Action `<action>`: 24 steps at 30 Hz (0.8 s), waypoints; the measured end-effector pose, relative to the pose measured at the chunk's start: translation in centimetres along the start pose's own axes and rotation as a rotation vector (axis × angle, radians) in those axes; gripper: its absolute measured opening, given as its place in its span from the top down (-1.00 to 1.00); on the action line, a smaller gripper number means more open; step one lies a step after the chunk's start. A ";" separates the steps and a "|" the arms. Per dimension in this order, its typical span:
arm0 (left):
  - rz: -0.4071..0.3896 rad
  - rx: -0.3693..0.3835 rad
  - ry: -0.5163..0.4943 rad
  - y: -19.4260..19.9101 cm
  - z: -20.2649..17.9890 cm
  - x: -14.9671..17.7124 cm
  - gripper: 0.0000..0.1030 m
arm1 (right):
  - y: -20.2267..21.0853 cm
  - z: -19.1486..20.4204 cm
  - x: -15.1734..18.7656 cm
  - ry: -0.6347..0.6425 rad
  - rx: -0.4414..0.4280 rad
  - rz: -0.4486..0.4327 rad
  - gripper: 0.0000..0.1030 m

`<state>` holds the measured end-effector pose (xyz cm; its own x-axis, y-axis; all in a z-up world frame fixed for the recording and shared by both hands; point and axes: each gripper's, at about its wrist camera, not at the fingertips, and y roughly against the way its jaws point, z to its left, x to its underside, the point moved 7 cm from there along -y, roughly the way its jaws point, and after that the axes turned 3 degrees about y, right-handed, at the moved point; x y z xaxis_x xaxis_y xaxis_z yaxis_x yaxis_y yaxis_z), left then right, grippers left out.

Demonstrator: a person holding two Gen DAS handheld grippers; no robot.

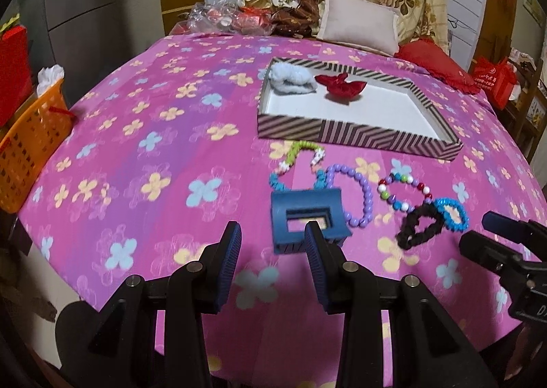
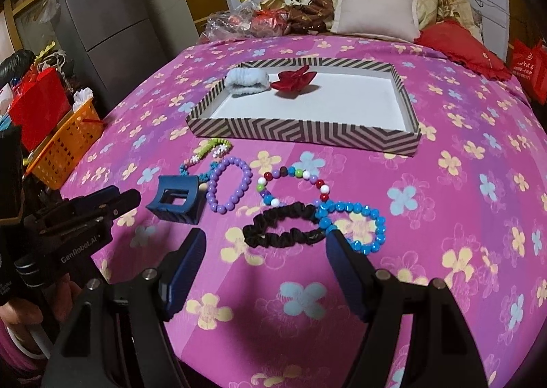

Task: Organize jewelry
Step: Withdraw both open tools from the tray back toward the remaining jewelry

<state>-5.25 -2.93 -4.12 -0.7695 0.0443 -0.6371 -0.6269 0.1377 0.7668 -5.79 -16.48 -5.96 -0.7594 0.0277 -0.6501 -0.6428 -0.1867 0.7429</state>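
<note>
A striped tray [image 1: 355, 136] [image 2: 301, 134] on the pink bedspread holds a light blue scrunchie [image 1: 290, 80] [image 2: 248, 80] and a red scrunchie [image 1: 342, 83] [image 2: 292, 80]. In front of it lie a blue claw clip [image 1: 304, 217] [image 2: 176, 199], a green and blue beaded bracelet [image 1: 294, 162] [image 2: 205, 155], a purple bracelet [image 1: 355, 196] [image 2: 229, 186], a multicolour bracelet [image 1: 403, 191] [image 2: 294, 186], a black scrunchie [image 1: 420, 227] [image 2: 283, 227] and a bright blue bracelet [image 1: 451, 213] [image 2: 359, 227]. My left gripper [image 1: 271, 234] is open just before the clip. My right gripper [image 2: 265, 241] is open just before the black scrunchie.
An orange basket [image 1: 30, 148] [image 2: 65, 148] stands at the bed's left edge beside a red bag [image 2: 37, 107]. Pillows [image 1: 359, 22] [image 2: 376, 11] and clutter lie at the far end. A grey fridge [image 2: 112, 18] stands at the left.
</note>
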 end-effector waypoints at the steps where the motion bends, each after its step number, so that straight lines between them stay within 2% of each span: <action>1: 0.004 0.002 0.006 0.0 0.1 0.1 0.29 | 0.0 0.1 0.1 0.000 -0.001 0.003 -0.48; 10: 0.015 0.004 0.021 0.2 0.7 1.0 0.29 | -0.5 0.3 0.7 0.004 -0.004 0.025 -0.48; 17: 0.024 0.039 0.056 0.2 1.9 1.4 0.29 | -0.4 -0.3 1.1 -0.001 0.008 0.033 -0.49; 24: 0.066 0.092 0.114 -0.4 2.2 1.2 0.29 | -0.9 -1.7 2.0 -0.024 0.032 0.058 -0.49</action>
<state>-5.61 -0.71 -5.35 -0.8209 -0.0554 -0.5683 -0.5645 0.2286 0.7931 -6.54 -17.96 -8.21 -0.7972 0.0415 -0.6022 -0.6005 -0.1568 0.7841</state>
